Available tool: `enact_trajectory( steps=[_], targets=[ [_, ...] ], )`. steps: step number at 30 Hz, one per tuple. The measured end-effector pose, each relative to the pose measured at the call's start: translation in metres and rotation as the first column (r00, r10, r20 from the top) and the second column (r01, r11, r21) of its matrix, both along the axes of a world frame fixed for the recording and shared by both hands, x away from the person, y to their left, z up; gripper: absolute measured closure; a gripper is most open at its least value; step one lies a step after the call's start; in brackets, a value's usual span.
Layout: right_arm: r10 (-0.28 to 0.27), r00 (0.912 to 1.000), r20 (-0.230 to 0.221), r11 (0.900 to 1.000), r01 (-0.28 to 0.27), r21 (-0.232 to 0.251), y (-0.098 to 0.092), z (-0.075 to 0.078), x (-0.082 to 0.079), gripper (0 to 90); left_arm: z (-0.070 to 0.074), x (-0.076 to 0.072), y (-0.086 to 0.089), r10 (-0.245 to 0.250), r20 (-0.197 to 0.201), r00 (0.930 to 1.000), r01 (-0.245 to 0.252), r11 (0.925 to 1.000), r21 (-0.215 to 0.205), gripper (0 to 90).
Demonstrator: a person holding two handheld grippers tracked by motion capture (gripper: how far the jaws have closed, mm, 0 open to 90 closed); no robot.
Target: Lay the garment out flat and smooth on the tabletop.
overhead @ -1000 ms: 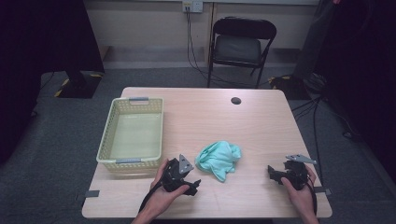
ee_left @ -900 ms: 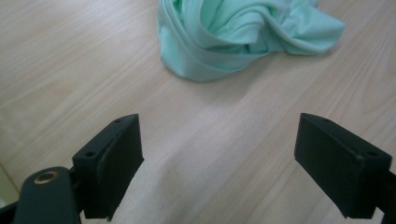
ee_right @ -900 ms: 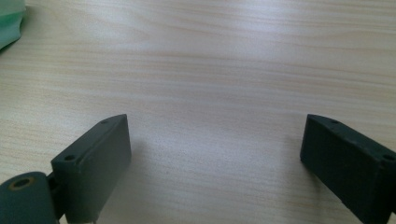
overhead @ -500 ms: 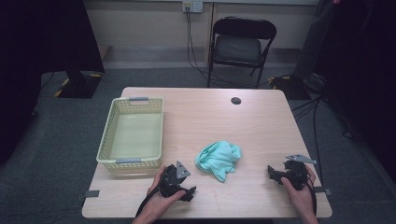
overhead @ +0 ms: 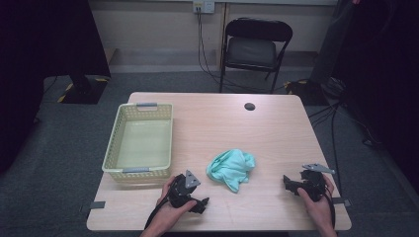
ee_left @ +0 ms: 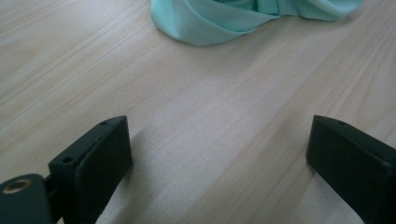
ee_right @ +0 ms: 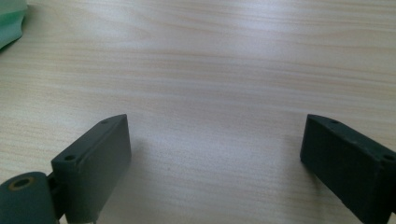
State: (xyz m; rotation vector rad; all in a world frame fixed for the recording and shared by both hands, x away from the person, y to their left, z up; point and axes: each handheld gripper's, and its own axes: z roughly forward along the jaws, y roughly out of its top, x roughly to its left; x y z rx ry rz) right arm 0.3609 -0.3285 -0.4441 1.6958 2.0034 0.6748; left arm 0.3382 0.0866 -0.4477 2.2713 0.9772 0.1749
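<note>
Jaws on my left gripper (overhead: 201, 203) have just been opening and are standing wide apart over bare wood, nothing between them. My right gripper (overhead: 288, 181) is resting near the table's (overhead: 276, 128) front right, jaws likewise apart and empty. Between the two, the crumpled teal cloth (overhead: 231, 169) is lying unobstructed, near my left gripper. Beyond, the yellow basket (overhead: 114, 143) is sitting left; a black disc (overhead: 249, 106) and a folding chair (overhead: 256, 49) are lying farther back.
</note>
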Motion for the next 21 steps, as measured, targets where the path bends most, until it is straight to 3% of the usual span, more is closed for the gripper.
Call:
enact_trajectory(
  steps=[9, 12, 16, 19, 21],
  targets=[
    [0.049, 0.9988, -0.004, 0.999, -0.049, -0.007, 0.004, 0.004, -0.006, 13.6, 0.000, 0.001, 0.000, 0.013, 0.003, 0.9999, -0.013, 0.9999, -0.001, 6.8],
    [0.078, 0.9968, 0.016, 0.997, -0.078, -0.004, 0.007, 0.009, -0.008, 15.5, 0.001, 0.001, -0.001, 0.024, -0.005, 0.9997, -0.023, 0.9997, 0.008, 7.6],
    [0.114, 0.9912, 0.067, 0.993, -0.115, 0.019, 0.012, 0.018, -0.014, 20.4, 0.003, 0.001, -0.003, 0.020, -0.012, 0.9997, -0.020, 0.9997, 0.015, 10.7],
    [0.153, 0.9857, 0.070, 0.987, -0.157, 0.043, 0.018, 0.023, -0.016, 21.0, 0.006, 0.000, -0.003, 0.015, 0.007, 0.9999, -0.015, 0.9995, 0.029, 14.0],
    [0.183, 0.9802, 0.075, 0.982, -0.186, 0.039, 0.024, 0.026, -0.017, 21.4, 0.010, 0.000, -0.003, 0.002, -0.003, 1.0000, -0.002, 1.0000, 0.005, 13.8]
  ],
)
